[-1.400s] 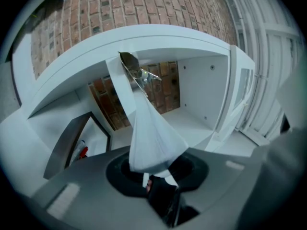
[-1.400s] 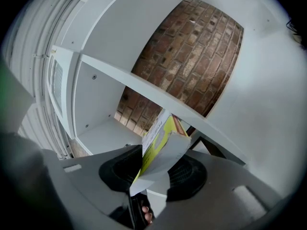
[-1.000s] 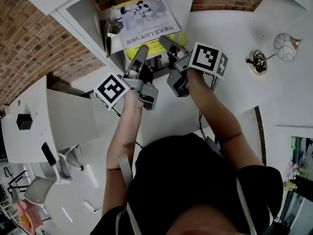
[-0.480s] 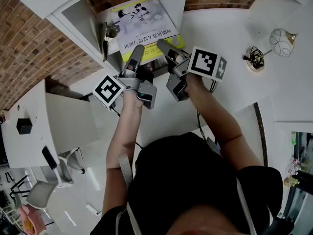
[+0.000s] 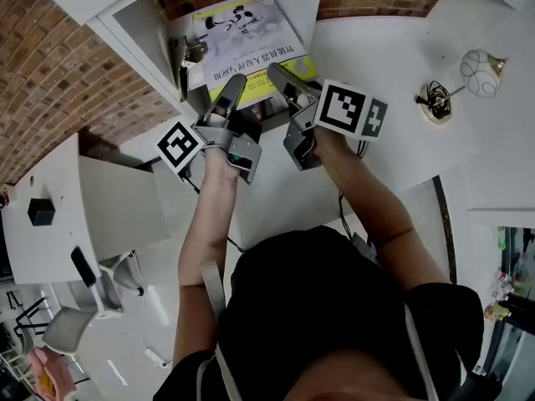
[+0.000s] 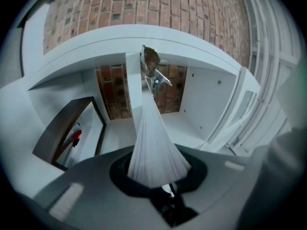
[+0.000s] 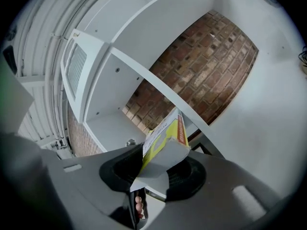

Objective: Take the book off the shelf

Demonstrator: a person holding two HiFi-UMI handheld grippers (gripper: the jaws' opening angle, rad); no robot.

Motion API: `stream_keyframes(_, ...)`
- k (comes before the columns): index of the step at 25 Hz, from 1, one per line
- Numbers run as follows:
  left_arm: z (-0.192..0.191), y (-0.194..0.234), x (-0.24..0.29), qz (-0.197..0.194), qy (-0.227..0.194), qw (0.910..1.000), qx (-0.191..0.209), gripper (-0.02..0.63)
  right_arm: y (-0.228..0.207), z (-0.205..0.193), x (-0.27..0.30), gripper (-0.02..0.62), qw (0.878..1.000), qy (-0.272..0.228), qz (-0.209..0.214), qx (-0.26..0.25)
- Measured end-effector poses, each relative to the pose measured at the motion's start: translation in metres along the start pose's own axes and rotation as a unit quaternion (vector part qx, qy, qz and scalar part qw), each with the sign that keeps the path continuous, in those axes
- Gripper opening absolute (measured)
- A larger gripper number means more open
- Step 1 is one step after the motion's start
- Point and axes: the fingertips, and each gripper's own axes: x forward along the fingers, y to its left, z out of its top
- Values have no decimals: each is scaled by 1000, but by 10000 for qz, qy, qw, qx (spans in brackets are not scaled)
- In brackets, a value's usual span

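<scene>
The book [image 5: 251,36], white and yellow with a cartoon cover, lies flat in the open white shelf compartment [image 5: 142,32], its near edge sticking out. My left gripper [image 5: 231,90] has the book's left near edge between its jaws, which have just been closing. In the left gripper view the white page block [image 6: 153,143] runs into the left gripper [image 6: 160,178] and is pinched there. My right gripper [image 5: 286,82] is shut on the right near corner. The yellow cover corner [image 7: 168,138] sits between the pads of the right gripper [image 7: 153,176].
A metal bookend [image 5: 189,53] stands left of the book inside the shelf. Brick wall [image 5: 58,82] lies behind and beside the shelf. On the white top to the right are a round ornament [image 5: 482,69] and a small coil [image 5: 437,103]. A dark frame [image 6: 67,128] is lower left.
The left gripper has rolled, so its marker cube now faces further left and looks smaller. Both grippers stay at the book's near edge, and the book has barely shifted.
</scene>
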Motion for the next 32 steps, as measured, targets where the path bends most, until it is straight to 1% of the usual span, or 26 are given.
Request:
stream_keyframes(2,-1,0,0,40,38,10000,45,71,0,0,-1,133,10000,-10,-10,0)
stream_keyframes(6,0,-1,-2,137,86,9999,30,71,5,0,0,133,9997,10,-136,-214)
stream_keyframes(10,-1,-2,-2,293,156,9994,63,69,4,0,-2,130,9996,137,-249,-70)
stream_keyframes(13,-1,-3,-3,364,210,9991,-31,69,5,0,-2,130,9994,155,-315,-68)
stream_keyframes(18,-4,-5,-7,385,291,9988,-108,66,5,-4,-6,126,9981,31,-330,523)
stream_keyframes(22,-5,-4,-11,349,386,9980,-345,60,0,-10,-8,143,9951,-64,-431,886)
stream_keyframes(24,-6,-3,-11,370,436,9978,-327,58,-5,-14,-8,143,9912,-75,-447,1246)
stream_keyframes(26,-7,-3,-12,399,478,9977,-277,58,-8,-15,-8,142,9875,-115,-487,1492)
stream_keyframes(30,-7,-2,-11,437,517,9974,-251,58,-10,-14,-8,124,9839,-228,-691,1635)
stream_keyframes(32,-8,-3,-11,443,523,9974,-234,58,-8,-12,-9,118,9858,-292,-794,1448)
